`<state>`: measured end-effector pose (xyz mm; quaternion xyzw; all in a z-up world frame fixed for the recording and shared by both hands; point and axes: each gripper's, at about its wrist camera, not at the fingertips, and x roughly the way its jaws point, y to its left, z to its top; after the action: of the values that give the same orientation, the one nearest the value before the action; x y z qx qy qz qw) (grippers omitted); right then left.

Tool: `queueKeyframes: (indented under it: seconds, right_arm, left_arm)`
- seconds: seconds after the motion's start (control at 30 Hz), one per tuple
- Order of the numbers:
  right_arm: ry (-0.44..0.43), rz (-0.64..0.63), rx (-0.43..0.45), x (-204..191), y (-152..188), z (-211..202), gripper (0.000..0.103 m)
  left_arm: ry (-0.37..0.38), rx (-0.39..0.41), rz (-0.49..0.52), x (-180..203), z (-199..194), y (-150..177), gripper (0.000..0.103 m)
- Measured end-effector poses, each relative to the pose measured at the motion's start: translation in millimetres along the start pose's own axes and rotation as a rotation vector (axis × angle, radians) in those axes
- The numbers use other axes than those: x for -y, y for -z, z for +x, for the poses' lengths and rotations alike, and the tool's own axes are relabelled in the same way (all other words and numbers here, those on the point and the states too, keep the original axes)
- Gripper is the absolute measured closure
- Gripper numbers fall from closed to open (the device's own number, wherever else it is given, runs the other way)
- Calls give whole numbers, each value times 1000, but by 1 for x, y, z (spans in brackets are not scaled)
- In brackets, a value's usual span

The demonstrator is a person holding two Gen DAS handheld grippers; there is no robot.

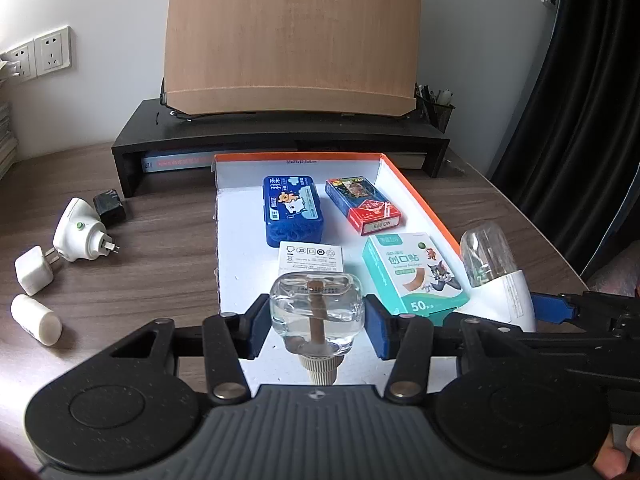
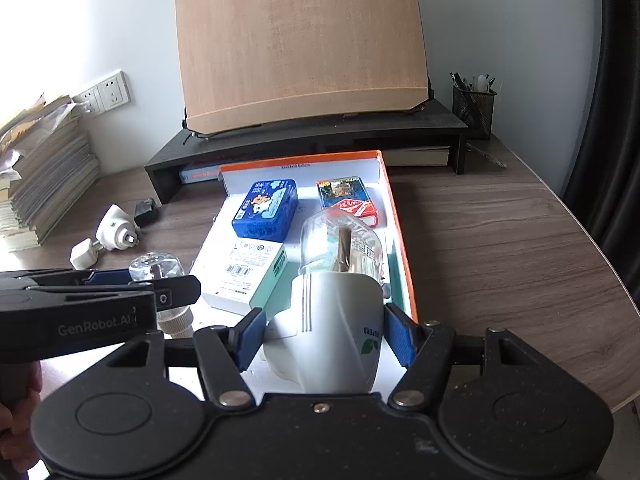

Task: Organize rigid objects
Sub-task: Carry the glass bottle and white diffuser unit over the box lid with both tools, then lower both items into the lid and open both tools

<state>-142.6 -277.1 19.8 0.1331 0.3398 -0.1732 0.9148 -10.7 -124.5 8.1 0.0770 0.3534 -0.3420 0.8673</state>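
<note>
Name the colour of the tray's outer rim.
Orange; the tray is white inside. Left wrist view shows it best.

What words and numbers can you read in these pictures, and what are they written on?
"GenRobot.AI": side of the left gripper.
"SUPERB": white plug-in vaporizer in the right gripper.
"50" and "创口贴": teal bandage box.
"NO.973": playing card box.
Print on the blue case, white box and tray wall: too small or blurred.

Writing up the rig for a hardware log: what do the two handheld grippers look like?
Both are matte black with two round discs, riveted linkage bars and blue padded fingers. The left gripper carries grey "GenRobot.AI" lettering on its side. The right gripper matches it. No cables show.
</note>
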Motion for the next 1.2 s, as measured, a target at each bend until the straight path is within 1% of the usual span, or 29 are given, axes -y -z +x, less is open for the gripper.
queueKeyframes:
  seconds: [0.7, 1.2]
  right_arm:
    - [4, -14, -36, 3, -1, 12, 26]
    - [5, -14, -61, 6, -2, 21, 26]
  left_arm:
    - [-4, -11, -1, 3, 9, -2, 53]
    - [-6, -40, -6, 2, 18, -3, 53]
